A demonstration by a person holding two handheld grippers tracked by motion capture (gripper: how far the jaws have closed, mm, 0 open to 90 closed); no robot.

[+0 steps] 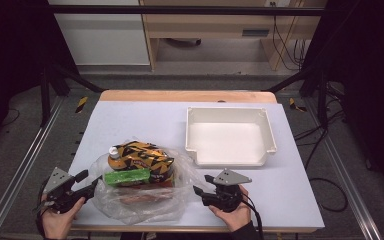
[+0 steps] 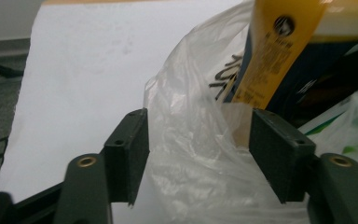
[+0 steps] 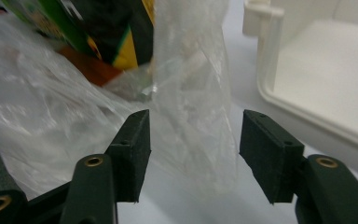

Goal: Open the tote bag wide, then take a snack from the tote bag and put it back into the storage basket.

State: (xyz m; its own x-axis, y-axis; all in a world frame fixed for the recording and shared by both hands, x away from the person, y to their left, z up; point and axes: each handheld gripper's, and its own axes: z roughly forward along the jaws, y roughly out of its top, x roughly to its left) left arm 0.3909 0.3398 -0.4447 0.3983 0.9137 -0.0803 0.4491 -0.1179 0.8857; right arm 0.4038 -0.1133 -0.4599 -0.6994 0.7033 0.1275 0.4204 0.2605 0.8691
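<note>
White tabletop (image 1: pixel 145 120) with a wooden far edge is seen from above, framed by dark metal rails and a grey floor strewn with cables. Toward the near edge, left of centre, a clear plastic bag (image 1: pixel 140 192) is spread on the surface, stuffed with snack packets: an orange-and-black patterned packet (image 1: pixel 140 156) on top, a green box (image 1: pixel 127 176) below it, and something reddish underneath. At the bag's left edge the left gripper (image 1: pixel 89 181) is held in a hand (image 1: pixel 56 220); its jaws are parted wide, and in the left gripper view a fold of the bag's film (image 2: pixel 196 154) is seen standing between the pads without being pinched. At the bag's right edge the right gripper (image 1: pixel 200 189) is held in the other hand (image 1: pixel 234 212); its jaws are likewise apart, and in the right gripper view a loose strip of film (image 3: pixel 191 112) is seen rising between them, unclamped. Neither pair of tongs is shown gripping anything. To the right of the bag, farther back, an empty white tray (image 1: pixel 228 136) is set on the table, well clear of the bag.
</note>
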